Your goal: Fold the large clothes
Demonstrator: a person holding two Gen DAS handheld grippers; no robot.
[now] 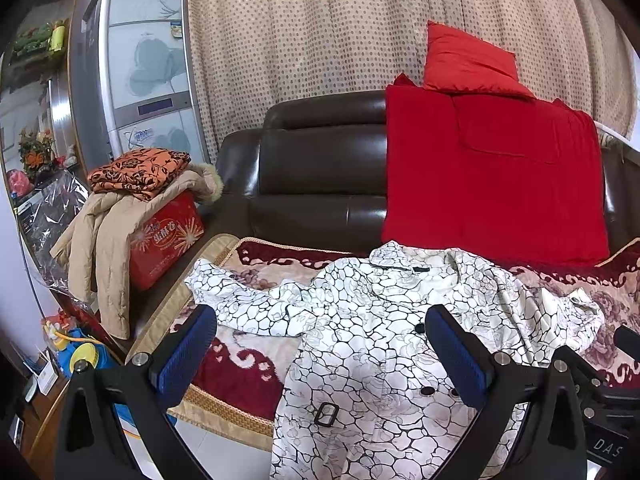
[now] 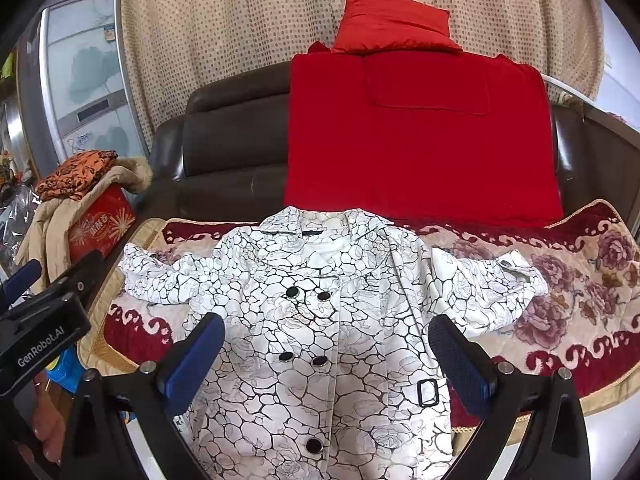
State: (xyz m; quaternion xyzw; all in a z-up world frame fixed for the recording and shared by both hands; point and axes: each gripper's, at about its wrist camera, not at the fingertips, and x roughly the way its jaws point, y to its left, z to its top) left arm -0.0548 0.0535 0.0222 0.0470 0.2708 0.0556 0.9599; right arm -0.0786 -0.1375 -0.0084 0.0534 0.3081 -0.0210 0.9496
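Coat [image 2: 320, 340], white with black crackle print, lay front-up on the floral cover [image 2: 580, 280] of the sofa [image 1: 320, 168], collar toward the backrest, both sleeves spread out to the sides, hem hanging over the front edge. Black buttons done up; belt buckle [image 2: 428, 392] near the waist. Left gripper [image 1: 320, 356] hovered over the coat's left half, jaws wide, nothing between them. Right gripper [image 2: 328, 360] hovered over the chest, jaws wide, empty too. Red blanket [image 2: 416, 132] draped on the backrest, red cushion [image 2: 392, 24] above it.
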